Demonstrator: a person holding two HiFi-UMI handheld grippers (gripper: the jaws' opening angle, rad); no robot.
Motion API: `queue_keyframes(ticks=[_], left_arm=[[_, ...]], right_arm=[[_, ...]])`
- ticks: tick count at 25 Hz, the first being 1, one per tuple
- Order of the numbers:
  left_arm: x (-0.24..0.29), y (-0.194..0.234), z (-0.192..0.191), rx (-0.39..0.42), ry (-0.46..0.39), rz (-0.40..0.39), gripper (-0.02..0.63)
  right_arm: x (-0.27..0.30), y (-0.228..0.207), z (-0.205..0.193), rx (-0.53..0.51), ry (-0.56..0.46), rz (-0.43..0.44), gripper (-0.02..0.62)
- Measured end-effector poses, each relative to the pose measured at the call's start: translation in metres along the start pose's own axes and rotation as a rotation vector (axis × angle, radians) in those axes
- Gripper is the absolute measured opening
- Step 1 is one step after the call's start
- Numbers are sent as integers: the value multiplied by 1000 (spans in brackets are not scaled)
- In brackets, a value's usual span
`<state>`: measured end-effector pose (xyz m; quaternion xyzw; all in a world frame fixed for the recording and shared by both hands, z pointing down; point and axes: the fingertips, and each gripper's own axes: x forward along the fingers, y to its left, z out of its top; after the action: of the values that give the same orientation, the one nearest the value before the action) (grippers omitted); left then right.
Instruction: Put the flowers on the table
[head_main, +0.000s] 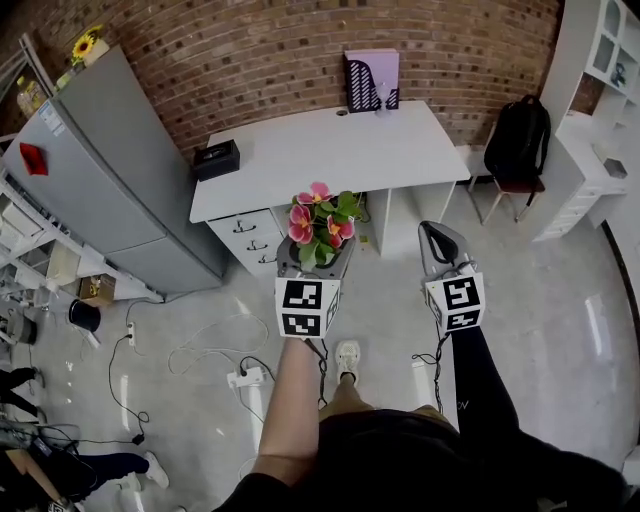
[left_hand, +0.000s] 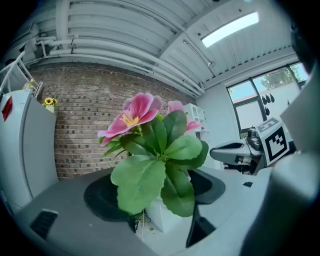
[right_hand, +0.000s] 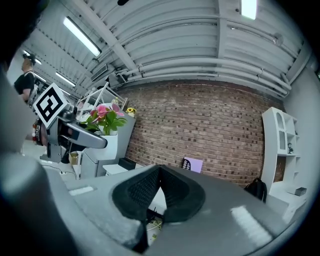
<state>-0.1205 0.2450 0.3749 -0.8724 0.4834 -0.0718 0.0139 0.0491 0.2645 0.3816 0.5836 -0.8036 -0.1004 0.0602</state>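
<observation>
Pink flowers with broad green leaves (head_main: 318, 222) stand in a small white pot, held off the floor between the jaws of my left gripper (head_main: 313, 262), which is shut on the pot. In the left gripper view the flowers (left_hand: 155, 150) fill the middle, and the white pot (left_hand: 162, 215) sits between the dark pads. My right gripper (head_main: 437, 240) hangs beside it to the right, shut and empty; its pads meet in the right gripper view (right_hand: 159, 192). The white table (head_main: 330, 150) stands ahead against the brick wall.
On the table lie a black box (head_main: 216, 158) at the left end and a purple-and-black file holder (head_main: 371, 80) at the back. A grey fridge (head_main: 110, 170) stands left, a chair with a black backpack (head_main: 517, 140) right. Cables and a power strip (head_main: 245, 377) lie on the floor.
</observation>
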Motion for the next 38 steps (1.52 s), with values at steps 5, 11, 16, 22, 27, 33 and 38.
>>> queue_keyframes(ticks=[5, 11, 16, 22, 27, 33, 38], left_arm=[[57, 37, 14, 1, -16, -13, 345], [124, 77, 25, 12, -22, -49, 345], [173, 108, 31, 13, -36, -77, 345], [219, 134, 37, 14, -34, -107, 345], [241, 152, 41, 18, -57, -121, 345], [261, 161, 43, 29, -78, -142, 345], [277, 169, 42, 12, -68, -147, 345]], right_arm=[[61, -22, -1, 9, 1, -19, 0], [131, -44, -7, 17, 13, -49, 0], [184, -59, -10, 22, 19, -73, 0], [233, -72, -15, 42, 30, -94, 0], [265, -76, -19, 52, 34, -100, 0], [287, -83, -22, 48, 30, -114, 0], [297, -91, -24, 52, 40, -128, 0]])
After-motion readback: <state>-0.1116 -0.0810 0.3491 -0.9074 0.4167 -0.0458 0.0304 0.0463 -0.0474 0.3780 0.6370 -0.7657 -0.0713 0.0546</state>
